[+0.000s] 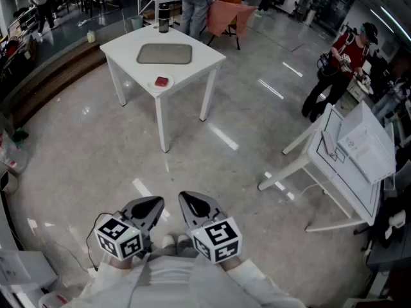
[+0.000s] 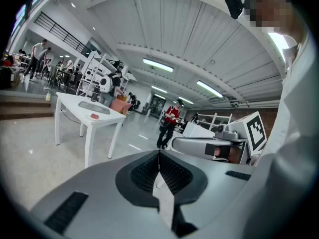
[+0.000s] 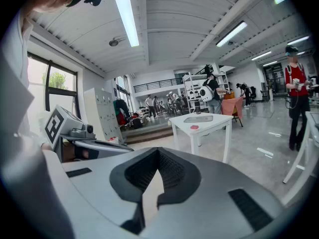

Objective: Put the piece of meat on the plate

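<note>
A small red piece of meat lies on a little white plate near the front corner of a white table, far ahead of me across the floor. Both grippers are held close to my body, well short of the table. The left gripper and the right gripper are shut with nothing between them. In the left gripper view the left gripper points past the table and the meat. From the right gripper the meat shows on the table.
A grey tray and a dark bottle stand on the same table. A tipped white table lies to the right, near a person in red. More people stand behind the table. Wooden steps run along the left.
</note>
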Available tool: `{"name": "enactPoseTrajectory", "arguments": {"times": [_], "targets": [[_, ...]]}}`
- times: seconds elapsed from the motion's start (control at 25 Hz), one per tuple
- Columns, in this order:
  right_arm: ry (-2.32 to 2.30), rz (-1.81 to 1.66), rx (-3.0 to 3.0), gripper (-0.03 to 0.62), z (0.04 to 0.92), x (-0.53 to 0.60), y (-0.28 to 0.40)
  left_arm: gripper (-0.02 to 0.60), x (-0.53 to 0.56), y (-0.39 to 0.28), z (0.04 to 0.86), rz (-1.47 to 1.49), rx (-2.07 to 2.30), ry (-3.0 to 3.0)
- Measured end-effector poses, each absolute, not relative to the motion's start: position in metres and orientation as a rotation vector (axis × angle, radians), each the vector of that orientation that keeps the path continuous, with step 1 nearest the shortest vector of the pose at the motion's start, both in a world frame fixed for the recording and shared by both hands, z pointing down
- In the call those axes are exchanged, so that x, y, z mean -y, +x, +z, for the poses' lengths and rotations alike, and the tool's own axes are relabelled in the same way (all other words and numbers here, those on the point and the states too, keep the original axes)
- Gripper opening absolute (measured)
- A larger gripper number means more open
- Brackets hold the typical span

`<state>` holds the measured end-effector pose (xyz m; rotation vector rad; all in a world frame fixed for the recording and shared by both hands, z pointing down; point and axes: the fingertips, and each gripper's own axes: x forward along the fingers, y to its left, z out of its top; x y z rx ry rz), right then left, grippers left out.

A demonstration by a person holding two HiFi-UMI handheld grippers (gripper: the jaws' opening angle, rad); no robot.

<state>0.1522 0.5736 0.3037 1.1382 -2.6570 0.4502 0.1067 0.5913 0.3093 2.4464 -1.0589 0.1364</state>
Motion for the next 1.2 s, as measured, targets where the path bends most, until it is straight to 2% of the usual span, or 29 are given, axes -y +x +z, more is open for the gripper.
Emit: {"name": "enactPoseTrajectory", "arguments": {"times": [0.56,0.8,1.2], "targets": [[1.081,0.382,2.645,0.014,0.309,-0.576,0.158,0.01,-0.595,0.125,0.31,0.178,1.058,2.456],[1.223,0.314,2.686,0.015,0.292,-0.566,0.176,0.011,-0.59,0.128,0.312,0.109,1.081,2.404],[1.161,0.429,2.676,0.015,0.317,-0.565,0.184,0.009,-0.593,0.128,0.333,0.084,1.123,2.31]]}}
